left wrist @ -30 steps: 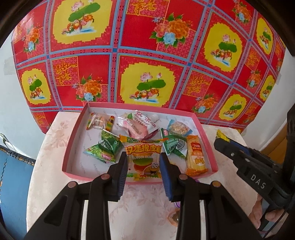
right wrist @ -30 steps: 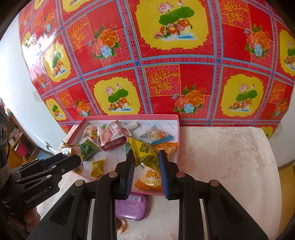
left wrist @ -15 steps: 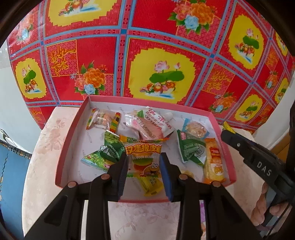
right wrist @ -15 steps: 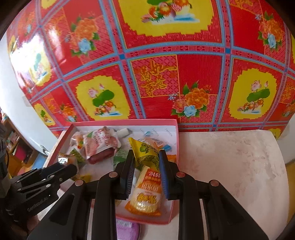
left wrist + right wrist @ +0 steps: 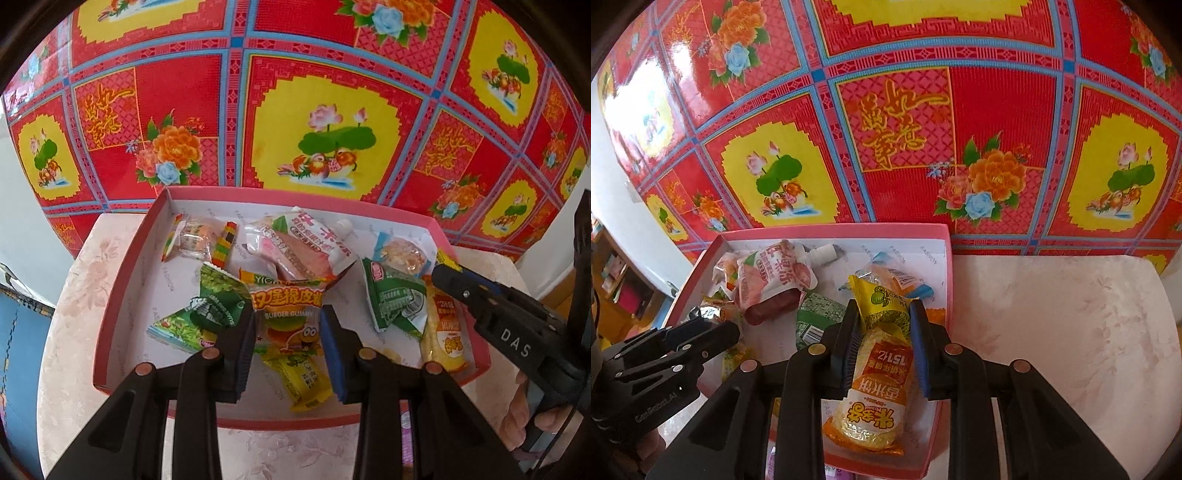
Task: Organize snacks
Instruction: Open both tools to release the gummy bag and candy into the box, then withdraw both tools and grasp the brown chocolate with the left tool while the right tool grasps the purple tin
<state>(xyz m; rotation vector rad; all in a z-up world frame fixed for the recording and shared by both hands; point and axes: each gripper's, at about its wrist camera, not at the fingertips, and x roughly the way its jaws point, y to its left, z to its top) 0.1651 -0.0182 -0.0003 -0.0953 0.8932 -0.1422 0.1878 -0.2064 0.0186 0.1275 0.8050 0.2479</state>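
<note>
A red cloth patterned with yellow panels, lotus flowers, peonies and blue grid lines hangs behind a pale floral-covered table, with white wall at the left

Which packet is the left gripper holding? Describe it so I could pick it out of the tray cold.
Start at the pink tray on the pale table, before the red floral cloth. Above the middle of its near half, the left gripper clamps the burger gummy packet. Unlike the green packets either side, it has a red band of yellow characters, "BURGER GUMMY" and a cartoon burger.
</note>
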